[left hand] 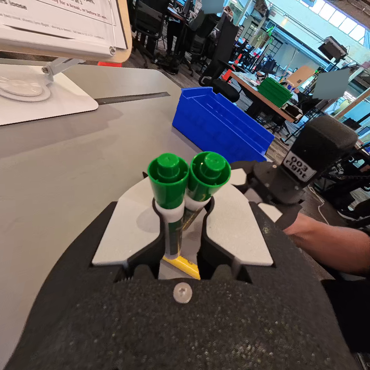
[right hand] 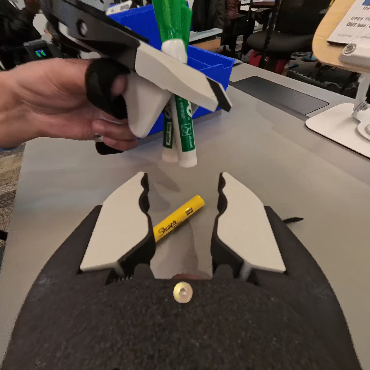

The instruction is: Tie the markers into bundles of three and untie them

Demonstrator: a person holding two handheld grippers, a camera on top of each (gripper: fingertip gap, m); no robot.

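Observation:
My left gripper [left hand: 183, 202] is shut on two green-capped markers [left hand: 188, 180] and holds them upright above the grey table [left hand: 70, 170], caps up. In the right wrist view the same two green markers [right hand: 181, 128] hang from the left gripper [right hand: 170, 88], their white ends just above the table. A yellow marker [right hand: 178, 218] lies on the table between the fingers of my open, empty right gripper [right hand: 183, 176]. The yellow marker [left hand: 184, 266] also shows low in the left wrist view. The right gripper [left hand: 270, 190] shows there at the right.
A blue bin [left hand: 218, 124] stands on the table beyond the markers. A white stand with a printed sheet [left hand: 50, 84] sits at the table's far left; its base [right hand: 340, 128] is at the right in the right wrist view. A black strap end [right hand: 292, 219] lies right of my right gripper. About 6 centimetres separates my left fingertips from my right.

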